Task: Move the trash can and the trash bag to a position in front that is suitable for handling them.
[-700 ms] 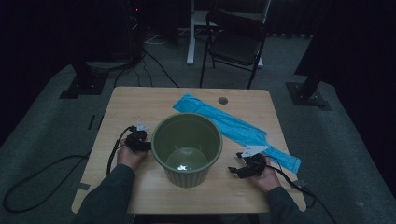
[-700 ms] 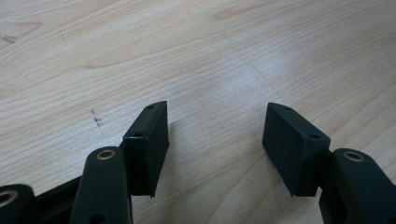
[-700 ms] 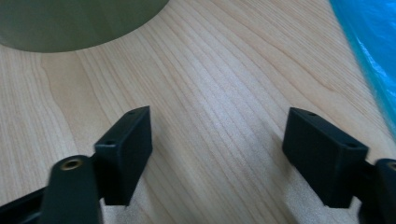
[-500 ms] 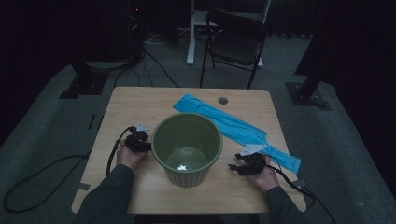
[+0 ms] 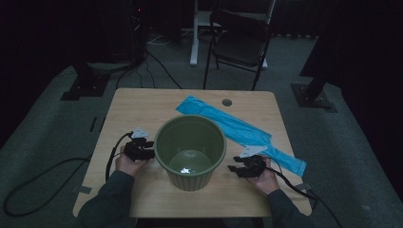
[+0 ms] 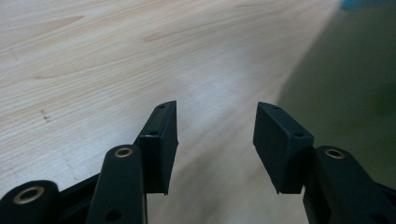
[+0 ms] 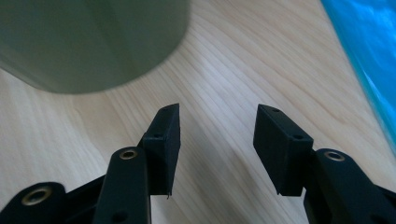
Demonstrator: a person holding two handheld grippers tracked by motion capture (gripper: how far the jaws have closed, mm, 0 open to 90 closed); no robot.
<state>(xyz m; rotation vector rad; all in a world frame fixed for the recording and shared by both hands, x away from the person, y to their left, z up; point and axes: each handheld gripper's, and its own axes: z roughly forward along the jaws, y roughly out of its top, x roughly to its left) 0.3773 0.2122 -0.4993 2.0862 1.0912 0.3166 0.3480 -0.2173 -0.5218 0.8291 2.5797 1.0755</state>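
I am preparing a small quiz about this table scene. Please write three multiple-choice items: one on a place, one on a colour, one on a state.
1. Where does the bag lie?
A. inside the bin
B. on the table, behind and to the right of the bin
C. on the floor

2. What colour is the bin?
A. green
B. red
C. white

3. How stand the jaws of the left gripper?
A. shut on the bag
B. shut on the bin's rim
C. open, nothing between them

Answers: 1 B, the high view shows the blue strip flat on the table; 2 A, wall and inside are green; 3 C, bare wood shows between the jaws.
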